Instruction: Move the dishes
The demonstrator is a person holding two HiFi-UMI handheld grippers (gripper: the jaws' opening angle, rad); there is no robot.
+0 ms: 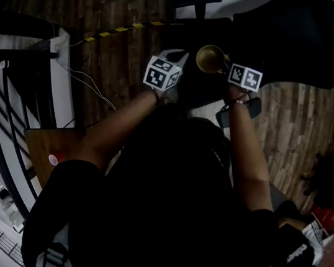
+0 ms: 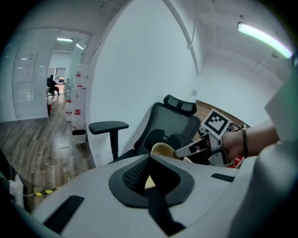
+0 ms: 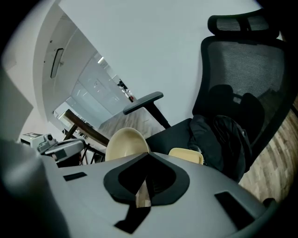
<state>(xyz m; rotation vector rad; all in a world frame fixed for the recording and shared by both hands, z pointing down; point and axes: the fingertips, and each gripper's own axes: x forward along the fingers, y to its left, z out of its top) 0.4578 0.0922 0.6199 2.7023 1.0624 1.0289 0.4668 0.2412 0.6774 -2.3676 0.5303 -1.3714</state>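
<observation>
Above the chair (image 3: 247,69), the right gripper (image 1: 223,63) holds a yellow bowl (image 1: 210,59) up in the air, its jaws clamped on the rim. The left gripper view shows one jaw lying across the bowl's edge, with the person's hand (image 2: 233,144) behind it. Beside it, clear of the bowl, the left gripper (image 1: 176,61) is raised too. Its jaws seem drawn together on nothing, with only a pale yellow sliver showing in the notch. Past the right jaws, in the right gripper view, a yellow plate (image 3: 187,155) shows just beside a dark bag (image 3: 223,139) that sits on the seat. Wood floor (image 1: 131,4) lies around the chair and a white wall (image 2: 139,69) stands behind it
</observation>
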